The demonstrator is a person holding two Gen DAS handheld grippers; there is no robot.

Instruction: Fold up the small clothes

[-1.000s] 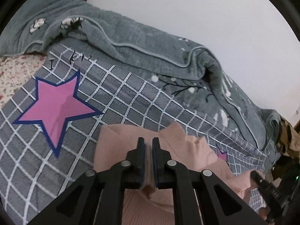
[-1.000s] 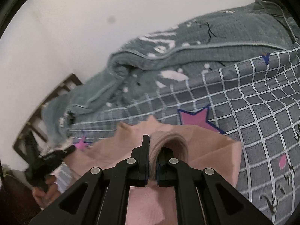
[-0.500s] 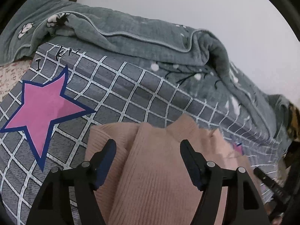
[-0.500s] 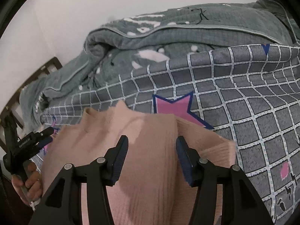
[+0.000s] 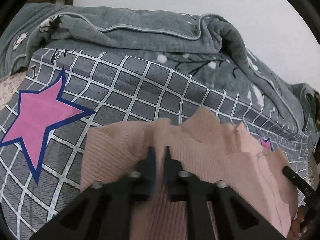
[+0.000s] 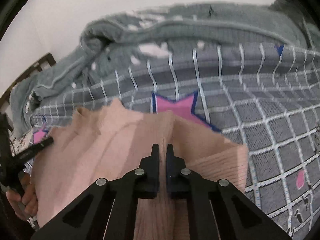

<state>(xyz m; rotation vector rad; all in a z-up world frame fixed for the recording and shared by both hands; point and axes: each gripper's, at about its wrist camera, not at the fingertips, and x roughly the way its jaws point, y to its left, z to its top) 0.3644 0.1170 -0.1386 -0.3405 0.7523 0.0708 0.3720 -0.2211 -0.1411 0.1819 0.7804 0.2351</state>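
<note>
A pink ribbed knit garment (image 5: 210, 156) lies on a grey checked bedspread (image 5: 130, 92) with pink stars. My left gripper (image 5: 159, 150) is shut on a pinched ridge of the garment near its left side. In the right wrist view the same garment (image 6: 104, 144) fills the lower middle. My right gripper (image 6: 163, 147) is shut on a raised fold of it near its right side. The cloth between the jaws hides the fingertips' inner faces. The other gripper's tip shows at the frame edges (image 5: 296, 178) (image 6: 34, 148).
A rumpled grey-green blanket (image 5: 160, 38) is piled along the far side of the bed against a white wall. A dark wooden headboard (image 6: 40, 64) shows at the left of the right wrist view. A floral sheet (image 5: 8, 88) shows at the bed's left edge.
Both grippers, shut a second ago, opened wide over the garment half a second ago. Now both have shut again on pinched folds of the pink knit. The right view is motion-blurred.
</note>
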